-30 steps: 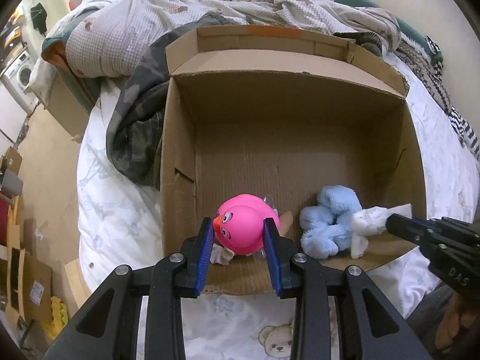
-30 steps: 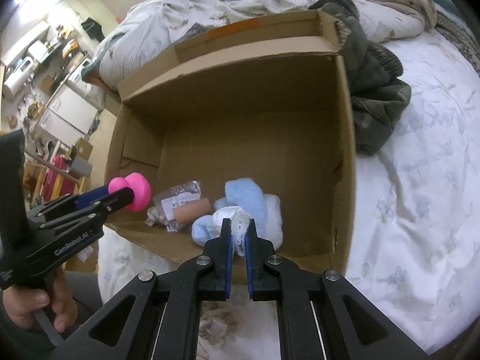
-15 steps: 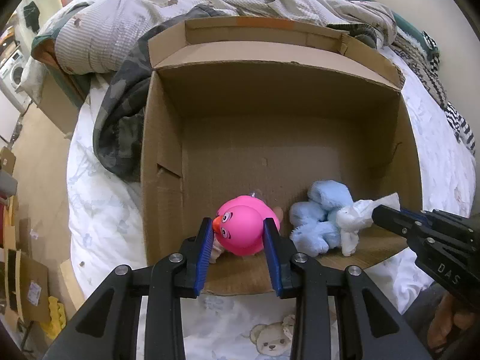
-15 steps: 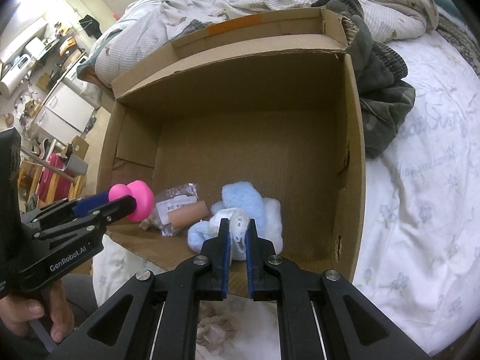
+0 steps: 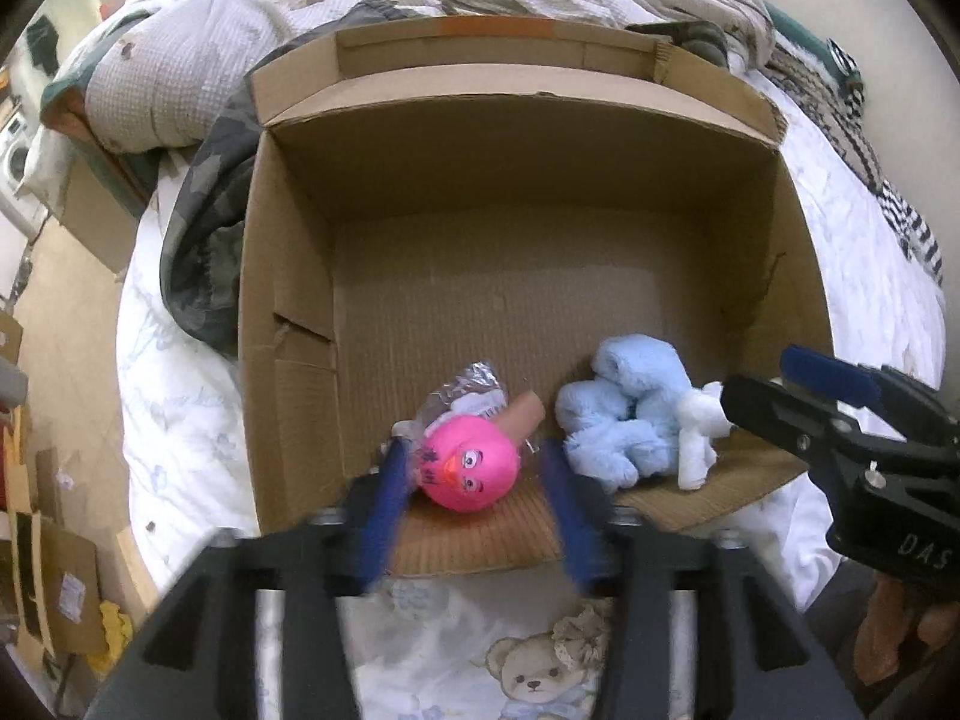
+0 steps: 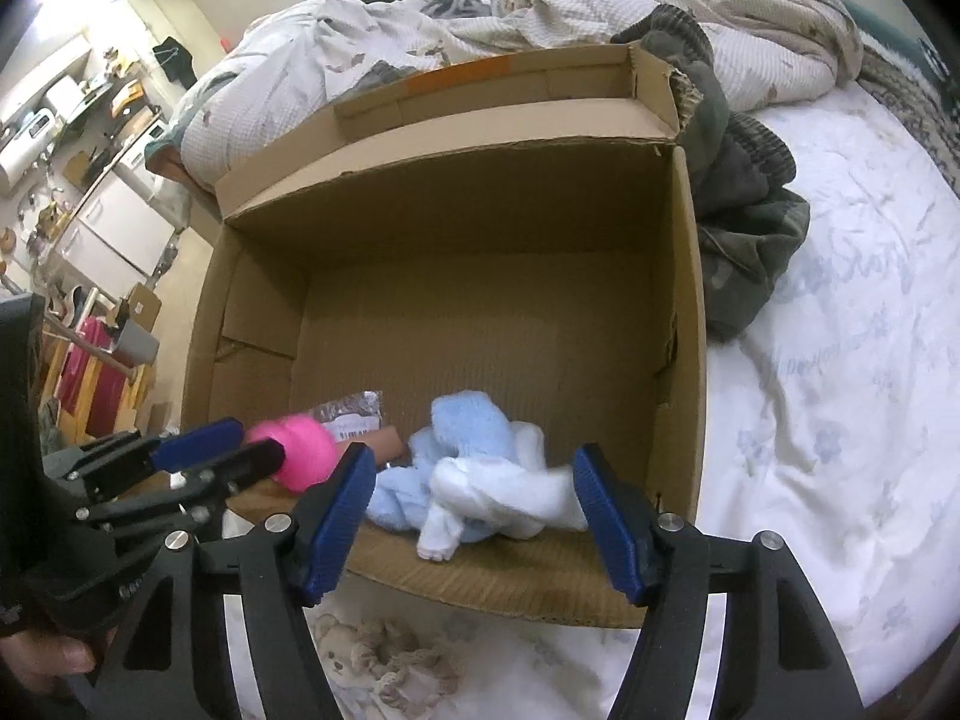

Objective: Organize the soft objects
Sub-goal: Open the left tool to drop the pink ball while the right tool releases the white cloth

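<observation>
Bed [image 5: 180, 396], box [image 5: 288, 276], far half unoccupied

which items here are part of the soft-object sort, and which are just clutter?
Job:
- pink toy, in the cardboard box, between the opening left gripper jaws
- blue-and-white plush, in the box, between the opening right gripper jaws

Lying about:
- plastic-wrapped packet in the box
- camouflage garment
- rumpled quilt
- teddy-print sheet

Soft toys in a box

The right gripper [image 6: 474, 516] is opening, its blue fingers [image 6: 336, 516] apart around the blue and white plush toy [image 6: 480, 480] in the cardboard box [image 6: 678, 312]. A pink toy [image 6: 300, 450] sits left of them.
</observation>
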### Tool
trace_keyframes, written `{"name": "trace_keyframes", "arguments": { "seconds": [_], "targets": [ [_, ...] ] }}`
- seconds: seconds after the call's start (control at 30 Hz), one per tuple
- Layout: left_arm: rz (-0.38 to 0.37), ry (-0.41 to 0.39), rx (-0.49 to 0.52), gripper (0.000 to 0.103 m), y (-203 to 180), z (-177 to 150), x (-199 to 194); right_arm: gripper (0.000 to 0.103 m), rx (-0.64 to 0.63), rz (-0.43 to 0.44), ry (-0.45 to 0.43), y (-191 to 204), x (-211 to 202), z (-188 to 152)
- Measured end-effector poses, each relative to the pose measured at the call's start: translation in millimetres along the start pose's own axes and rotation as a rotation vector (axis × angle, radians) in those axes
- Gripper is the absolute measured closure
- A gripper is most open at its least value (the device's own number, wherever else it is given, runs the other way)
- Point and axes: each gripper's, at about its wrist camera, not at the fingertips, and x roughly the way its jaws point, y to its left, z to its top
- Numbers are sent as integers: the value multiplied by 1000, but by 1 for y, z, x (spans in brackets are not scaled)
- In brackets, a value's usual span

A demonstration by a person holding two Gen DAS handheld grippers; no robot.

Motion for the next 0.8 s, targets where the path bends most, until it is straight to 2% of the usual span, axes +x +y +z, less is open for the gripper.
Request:
{"name": "trace_keyframes", "arguments": {
  "seconds": [0.03,0.07,0.17,0.2,0.37,0.4,0.43,0.57,0.8],
  "targets": [
    [12,-13,9,36,-2,0,-2,29,3,0,0,0,0,0],
    [20,-27,16,35,-4,-1,-5,29,2,-2,1,-1,0,0],
    [26,-34,38,35,-8,0,-6,23,-4,0,-5,-1,-2,1],
    [28,-34,38,35,-8,0,-6,18,-7,6,-4,-1,-2,1],
    [40,-47,24,35,-5,2,-8,16,-21,-2,-25,2,-6,1],
    [45,-53,21,35,-4,2,-9,10,-24,-6,-29,3,-6,2],
    [52,-61,18,35,-3,3,-10,0,-22,-7,-31,3,-6,1],
    [69,-86,-4,35,1,4,-14,0,10,31,-51,0,-10,2],
    [58,-109,-32,35,5,2,-21,0,35,48,-82,-1,-16,-1]
  ]
}}
